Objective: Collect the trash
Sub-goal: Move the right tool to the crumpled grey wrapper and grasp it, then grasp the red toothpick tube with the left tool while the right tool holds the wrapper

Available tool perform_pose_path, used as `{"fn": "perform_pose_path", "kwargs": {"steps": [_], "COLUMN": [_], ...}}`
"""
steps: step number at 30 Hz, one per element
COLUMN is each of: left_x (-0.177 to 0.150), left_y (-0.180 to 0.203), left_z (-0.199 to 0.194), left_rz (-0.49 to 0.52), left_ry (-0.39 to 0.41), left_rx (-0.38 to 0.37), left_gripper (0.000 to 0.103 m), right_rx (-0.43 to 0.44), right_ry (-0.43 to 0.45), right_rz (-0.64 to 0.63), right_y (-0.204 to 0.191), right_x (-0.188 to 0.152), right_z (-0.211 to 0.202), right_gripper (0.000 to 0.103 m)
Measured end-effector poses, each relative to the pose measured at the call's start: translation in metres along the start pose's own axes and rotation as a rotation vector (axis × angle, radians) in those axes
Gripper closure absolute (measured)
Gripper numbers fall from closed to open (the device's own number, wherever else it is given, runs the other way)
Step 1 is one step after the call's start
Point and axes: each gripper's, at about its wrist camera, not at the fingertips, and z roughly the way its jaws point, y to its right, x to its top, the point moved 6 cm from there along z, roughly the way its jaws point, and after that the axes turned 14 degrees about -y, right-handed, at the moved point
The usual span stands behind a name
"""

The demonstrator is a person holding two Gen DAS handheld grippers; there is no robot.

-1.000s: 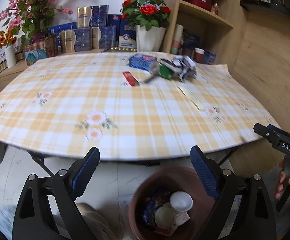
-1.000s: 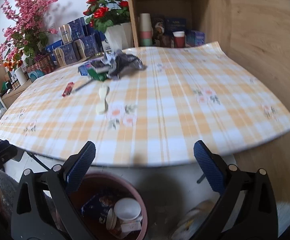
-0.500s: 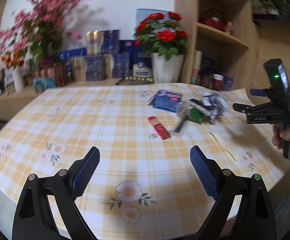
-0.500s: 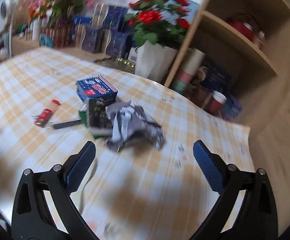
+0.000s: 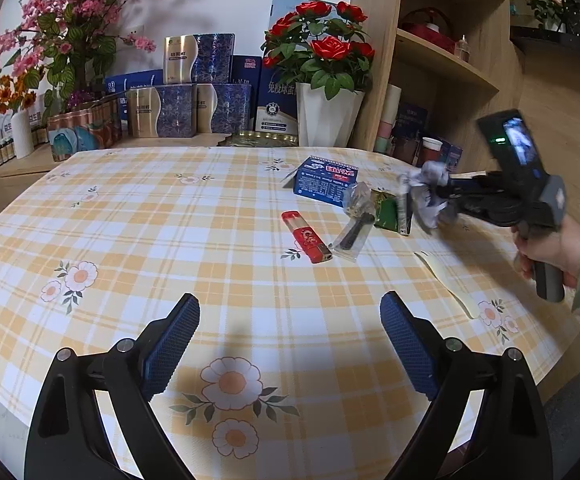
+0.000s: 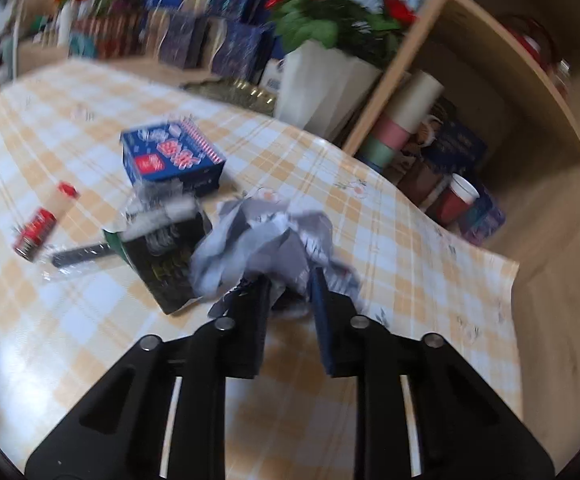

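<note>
Trash lies on the checked tablecloth [image 5: 169, 240]: a crumpled grey paper [image 6: 265, 240], a green-black packet [image 6: 165, 264], a clear wrapper with a dark stick [image 5: 354, 226], a red lighter [image 5: 306, 238], a blue box [image 5: 326, 178] and a pale yellow paper strip [image 5: 446, 276]. My right gripper [image 6: 290, 284] is closing its jaws, and the crumpled grey paper [image 5: 426, 192] sits pinched between the pads. Seen from the left wrist, the right gripper [image 5: 442, 200] reaches in from the right, held by a hand [image 5: 546, 248]. My left gripper [image 5: 290, 320] hovers open over the near table, nothing between its fingers.
A white vase of red roses [image 5: 326, 120] and stacked blue-gold boxes [image 5: 181, 112] stand behind the table. A wooden shelf [image 5: 442, 60] with paper cups [image 6: 458, 196] rises at the back right. The table's right edge [image 6: 506, 276] curls up near the shelf.
Both grippers have left the brown bin below the table edge and moved over the table. The right gripper reached the crumpled paper and its jaws narrowed around it.
</note>
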Motion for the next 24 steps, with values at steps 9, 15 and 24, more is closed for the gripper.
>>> {"fn": "perform_pose_path", "kwargs": {"steps": [9, 15, 24], "left_x": [-0.006, -0.001, 0.057], "left_y": [0.015, 0.018, 0.014], "left_z": [0.005, 0.012, 0.069], "left_rz": [0.027, 0.017, -0.122], "left_ry": [-0.024, -0.061, -0.149], "left_rx": [-0.018, -0.028, -0.021], "left_gripper": [0.013, 0.019, 0.048], "right_rx": [0.161, 0.199, 0.224], "right_ry": [0.142, 0.163, 0.153], "right_rz": [0.343, 0.399, 0.397], "right_y": [0.041, 0.044, 0.040], "right_x": [-0.070, -0.113, -0.135], "right_z": [-0.074, -0.103, -0.111], "right_gripper": [0.084, 0.084, 0.084]}}
